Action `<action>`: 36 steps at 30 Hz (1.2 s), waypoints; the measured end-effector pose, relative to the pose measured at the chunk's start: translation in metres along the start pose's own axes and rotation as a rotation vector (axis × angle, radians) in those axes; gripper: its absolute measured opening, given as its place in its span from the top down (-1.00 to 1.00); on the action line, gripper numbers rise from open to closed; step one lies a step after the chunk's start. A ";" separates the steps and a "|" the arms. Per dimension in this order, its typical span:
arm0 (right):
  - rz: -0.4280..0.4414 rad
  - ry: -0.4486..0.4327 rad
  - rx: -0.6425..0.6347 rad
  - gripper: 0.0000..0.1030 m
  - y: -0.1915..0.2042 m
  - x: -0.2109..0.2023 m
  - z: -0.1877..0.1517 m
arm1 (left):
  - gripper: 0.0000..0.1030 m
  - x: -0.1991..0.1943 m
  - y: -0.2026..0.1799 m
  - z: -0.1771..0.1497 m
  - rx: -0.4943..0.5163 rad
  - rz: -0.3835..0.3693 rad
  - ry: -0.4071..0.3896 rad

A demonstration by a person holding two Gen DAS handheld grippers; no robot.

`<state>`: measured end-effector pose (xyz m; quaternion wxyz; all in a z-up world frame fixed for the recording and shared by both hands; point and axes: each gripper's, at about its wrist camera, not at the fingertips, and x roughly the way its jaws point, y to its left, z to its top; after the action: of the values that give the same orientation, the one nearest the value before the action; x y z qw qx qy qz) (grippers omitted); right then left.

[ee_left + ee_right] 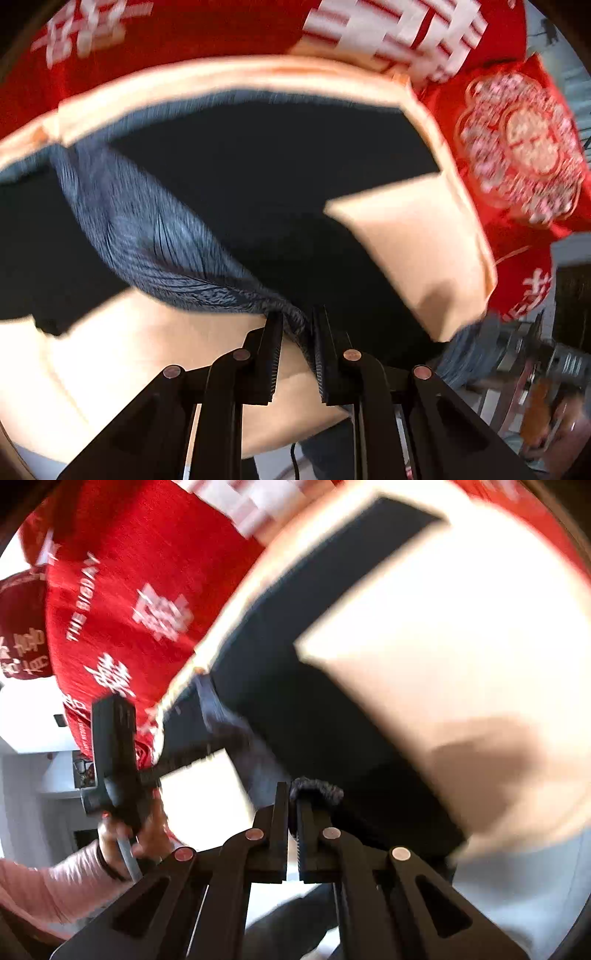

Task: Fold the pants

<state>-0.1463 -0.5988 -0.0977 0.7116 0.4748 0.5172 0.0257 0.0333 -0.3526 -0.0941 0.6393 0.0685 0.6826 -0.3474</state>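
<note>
The pants are dark blue-grey fabric, lifted off a pale cream bed surface. My left gripper is shut on a bunched edge of the pants, which stretch up and left from the jaws. In the right wrist view my right gripper is shut on another bunched edge of the pants. The left gripper's body and the hand holding it show at the left of that view. Both views are blurred by motion.
A red cover with white printed characters lies beyond the cream surface, with a red round-patterned cushion at the right. The red cover also shows in the right wrist view. Dark shadow covers the bed's middle.
</note>
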 end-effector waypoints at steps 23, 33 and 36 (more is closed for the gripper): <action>-0.344 -0.008 -0.271 -0.11 -0.036 0.033 0.279 | -0.67 0.021 0.022 0.109 -0.118 0.366 -0.150; -0.476 0.016 -0.270 -0.24 -0.053 0.025 0.277 | -0.68 0.048 0.031 0.113 -0.115 0.444 -0.093; -0.452 0.076 -0.164 0.52 -0.082 0.046 0.289 | -0.68 0.053 0.030 0.118 -0.120 0.452 -0.078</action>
<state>0.0575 -0.8071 -0.1834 0.7154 0.2864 0.6330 -0.0747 0.1371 -0.4149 -0.1473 0.7297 0.1678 0.6440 -0.1566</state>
